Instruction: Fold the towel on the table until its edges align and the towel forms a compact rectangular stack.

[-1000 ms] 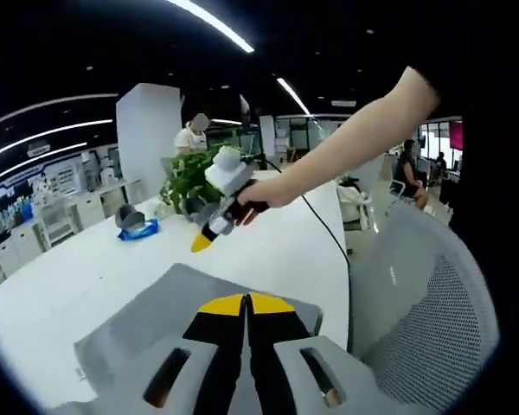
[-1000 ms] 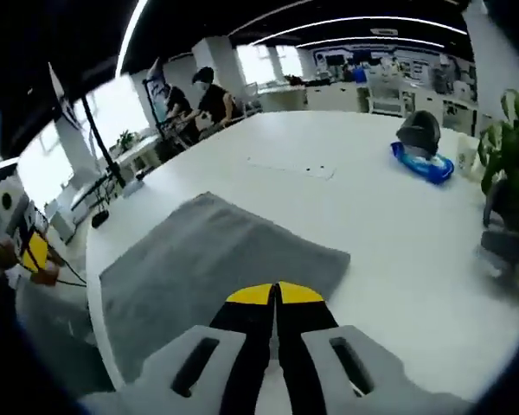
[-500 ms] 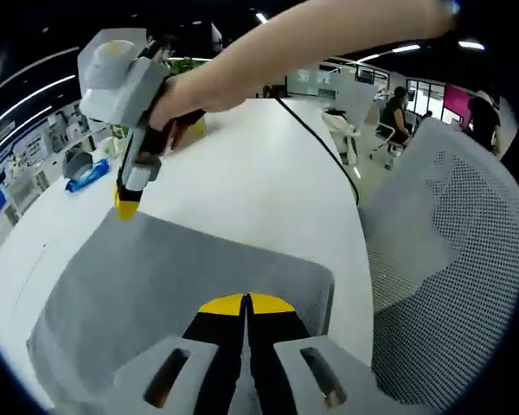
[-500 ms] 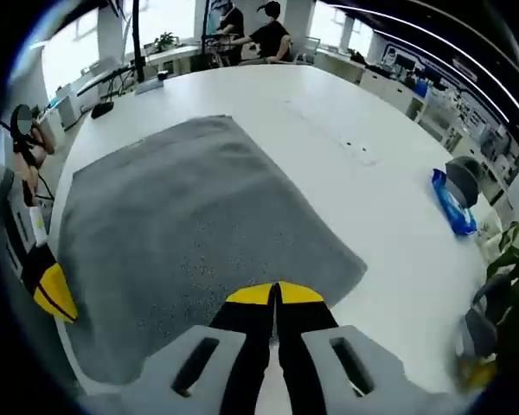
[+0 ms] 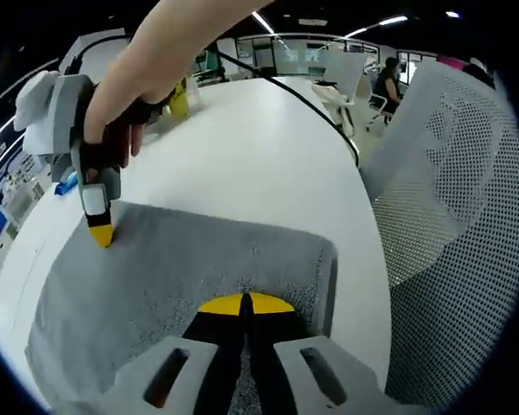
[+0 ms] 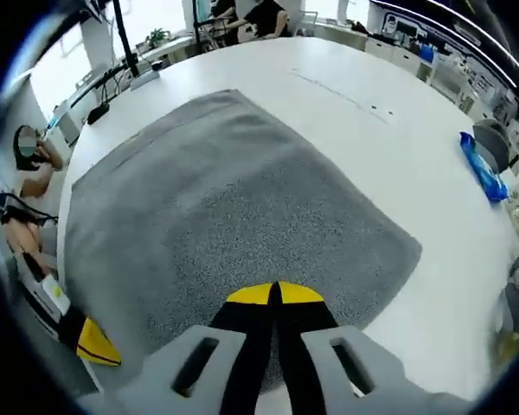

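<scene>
Grey, nubbly terry towel (image 6: 233, 216) lies flat and unfolded on the smooth white table (image 5: 242, 147), near its curved edge. Both the left gripper (image 5: 245, 304) and right gripper (image 6: 275, 294) hover over it with jaws pressed together, gripping nothing. Beyond stand a mesh chair (image 5: 450, 216) and a blue packet (image 6: 483, 169).

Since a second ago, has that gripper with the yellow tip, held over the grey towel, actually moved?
Yes. In the left gripper view the right gripper has come down from beside the plant to the far edge of the towel, near the blue item.
</scene>
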A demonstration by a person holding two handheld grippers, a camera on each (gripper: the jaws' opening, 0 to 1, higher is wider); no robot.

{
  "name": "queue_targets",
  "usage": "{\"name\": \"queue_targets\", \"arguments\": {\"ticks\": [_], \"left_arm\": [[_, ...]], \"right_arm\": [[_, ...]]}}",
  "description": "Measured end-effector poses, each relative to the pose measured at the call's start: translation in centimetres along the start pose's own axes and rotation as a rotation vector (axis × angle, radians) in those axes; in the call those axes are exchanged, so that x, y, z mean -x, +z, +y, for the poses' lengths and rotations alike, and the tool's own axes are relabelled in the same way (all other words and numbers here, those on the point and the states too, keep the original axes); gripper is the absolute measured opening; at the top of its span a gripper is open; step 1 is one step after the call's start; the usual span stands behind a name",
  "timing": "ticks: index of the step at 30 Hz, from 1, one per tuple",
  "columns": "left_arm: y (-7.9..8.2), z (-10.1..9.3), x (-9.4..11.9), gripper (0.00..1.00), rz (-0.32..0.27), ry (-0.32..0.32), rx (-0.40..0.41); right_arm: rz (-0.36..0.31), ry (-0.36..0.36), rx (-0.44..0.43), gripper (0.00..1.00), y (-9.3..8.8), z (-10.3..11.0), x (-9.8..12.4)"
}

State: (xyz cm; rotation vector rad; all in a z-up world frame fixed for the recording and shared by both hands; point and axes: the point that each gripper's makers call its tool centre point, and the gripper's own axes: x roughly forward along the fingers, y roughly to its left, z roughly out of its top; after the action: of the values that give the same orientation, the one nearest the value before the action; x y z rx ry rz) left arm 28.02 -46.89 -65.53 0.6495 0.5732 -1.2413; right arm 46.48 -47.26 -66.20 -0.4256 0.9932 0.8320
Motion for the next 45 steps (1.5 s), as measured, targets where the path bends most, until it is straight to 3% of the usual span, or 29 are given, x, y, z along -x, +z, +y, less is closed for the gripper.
{"name": "queue_targets", "arguments": {"ticks": [2,3,8,9,11,15,18,21,23,28,32,45], "left_arm": [[-0.1,-0.2,0.0,0.0,0.008,-0.003,-0.028],[-0.1,-0.2,0.0,0.0,0.021,-0.001,-0.093],[-0.1,-0.7,0.1,0.01,0.087,0.009,-0.277],[-0.1,-0.8,0.1,0.01,0.101,0.015,-0.341],[-0.1,-0.9,0.1,0.01,0.127,0.024,-0.402],[-0.2,-1.2,0.1,0.0,0.145,0.008,-0.472],[-0.6,-1.2,0.6,0.0,0.175,-0.026,-0.43],[-1.6,-1.3,1.2,0.0,0.272,-0.028,-0.557],[-2.0,-1.4,1.5,0.0,0.317,-0.014,-0.569],[-2.8,-1.4,2.3,0.0,0.378,-0.001,-0.559],[-3.8,-1.3,3.2,0.0,0.404,0.006,-0.527],[-5.8,-1.0,5.2,0.0,0.427,0.001,-0.434]], "right_arm": [[0.018,-0.007,0.05,0.0,-0.1,0.3,0.0],[0.028,-0.017,0.096,0.0,-0.2,0.2,0.0],[0.114,-0.128,0.453,0.0,0.0,0.9,-0.2],[0.145,-0.155,0.584,0.0,0.1,1.1,-0.3],[0.177,-0.203,0.617,0.0,-0.1,1.0,-0.4],[0.2,-0.191,0.573,0.0,0.1,0.8,-0.5],[0.229,-0.17,0.564,0.0,-0.2,0.9,-0.4],[0.294,-0.185,0.604,0.0,-0.6,1.1,-0.3],[0.34,-0.209,0.622,0.0,-0.9,1.3,-0.1],[0.386,-0.226,0.607,0.0,-1.5,1.3,0.1],[0.402,-0.218,0.543,0.0,-2.1,1.4,0.6],[0.433,-0.203,0.463,0.0,-3.8,2.2,1.4]]}}
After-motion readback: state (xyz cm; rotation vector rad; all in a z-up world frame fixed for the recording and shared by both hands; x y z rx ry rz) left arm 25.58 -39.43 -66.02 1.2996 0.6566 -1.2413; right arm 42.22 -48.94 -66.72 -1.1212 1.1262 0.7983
